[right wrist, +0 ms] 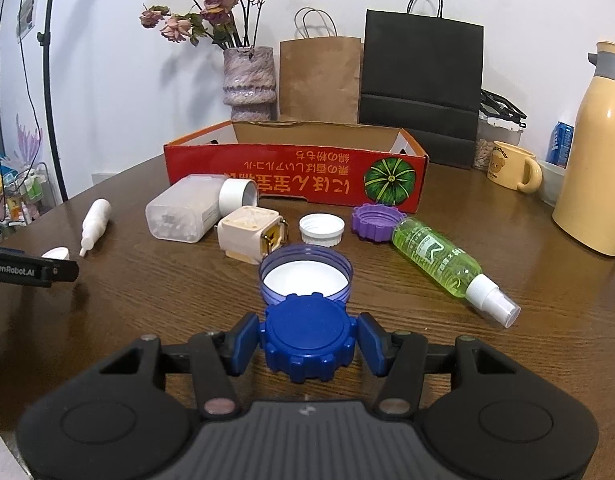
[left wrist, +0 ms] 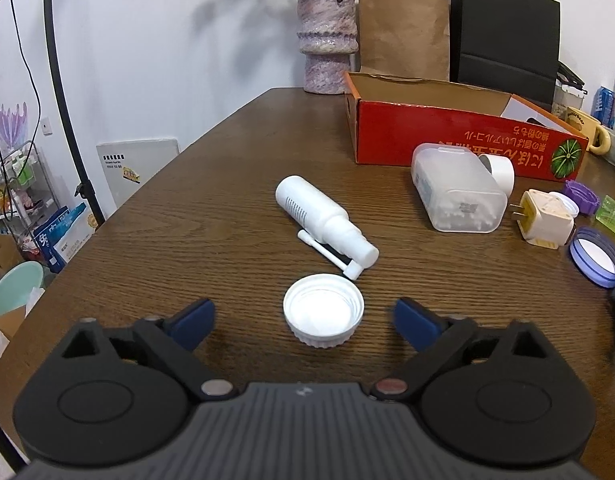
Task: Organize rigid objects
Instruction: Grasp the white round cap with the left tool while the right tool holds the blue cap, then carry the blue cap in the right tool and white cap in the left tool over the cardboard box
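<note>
Right wrist view: right gripper (right wrist: 307,338) closes on ridged dark-blue plastic cap (right wrist: 309,336), near red cardboard box (right wrist: 295,176).
Handling: light, stiff; ridged rim grips.
Left gripper (left wrist: 303,314): wide open, empty.

On the wooden table (left wrist: 211,216), the left gripper (left wrist: 304,314) stands spread wide around a white cap (left wrist: 323,310) lying open side up, with a white spray bottle (left wrist: 321,220) on its side just beyond, toward the red box (left wrist: 447,136) at the far edge.
</note>
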`<state>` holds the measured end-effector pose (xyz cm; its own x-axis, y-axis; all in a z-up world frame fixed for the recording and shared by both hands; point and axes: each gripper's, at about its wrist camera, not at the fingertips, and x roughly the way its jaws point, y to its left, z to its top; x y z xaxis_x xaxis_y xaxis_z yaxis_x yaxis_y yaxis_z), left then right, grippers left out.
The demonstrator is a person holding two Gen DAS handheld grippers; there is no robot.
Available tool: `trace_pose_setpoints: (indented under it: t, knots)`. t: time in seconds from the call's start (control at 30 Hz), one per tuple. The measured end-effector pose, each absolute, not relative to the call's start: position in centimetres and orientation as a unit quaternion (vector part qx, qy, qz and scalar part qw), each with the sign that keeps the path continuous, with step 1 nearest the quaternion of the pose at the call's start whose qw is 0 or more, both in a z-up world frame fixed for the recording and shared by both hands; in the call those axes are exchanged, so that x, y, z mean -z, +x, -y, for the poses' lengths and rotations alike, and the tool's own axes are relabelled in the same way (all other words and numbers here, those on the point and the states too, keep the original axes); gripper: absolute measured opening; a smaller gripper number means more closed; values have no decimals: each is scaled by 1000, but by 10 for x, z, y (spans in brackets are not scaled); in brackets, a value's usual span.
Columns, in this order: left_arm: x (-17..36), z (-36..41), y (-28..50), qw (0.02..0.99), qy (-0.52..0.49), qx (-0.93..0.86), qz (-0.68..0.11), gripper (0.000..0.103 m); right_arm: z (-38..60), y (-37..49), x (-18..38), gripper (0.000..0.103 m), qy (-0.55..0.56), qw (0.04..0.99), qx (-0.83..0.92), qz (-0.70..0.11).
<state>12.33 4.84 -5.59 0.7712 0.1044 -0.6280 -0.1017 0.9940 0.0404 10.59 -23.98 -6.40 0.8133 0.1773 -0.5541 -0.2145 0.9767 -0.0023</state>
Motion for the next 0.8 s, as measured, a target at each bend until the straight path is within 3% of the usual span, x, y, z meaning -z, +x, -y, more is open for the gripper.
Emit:
trace_pose_setpoints:
  t: [0.2,0.5,0.8]
  knots:
    - [55,-48,122,942,-2,-50,-332,79,239,107,63,53,-32,952,-104,-286]
    - [53,-43,118,945,-7,-34,-325,42,241,105,62,53,-30,953,-107,-282]
    - [49,-43,116,947,-9,-37,-320,42,243,101,59,53,-28,954,-109,-277]
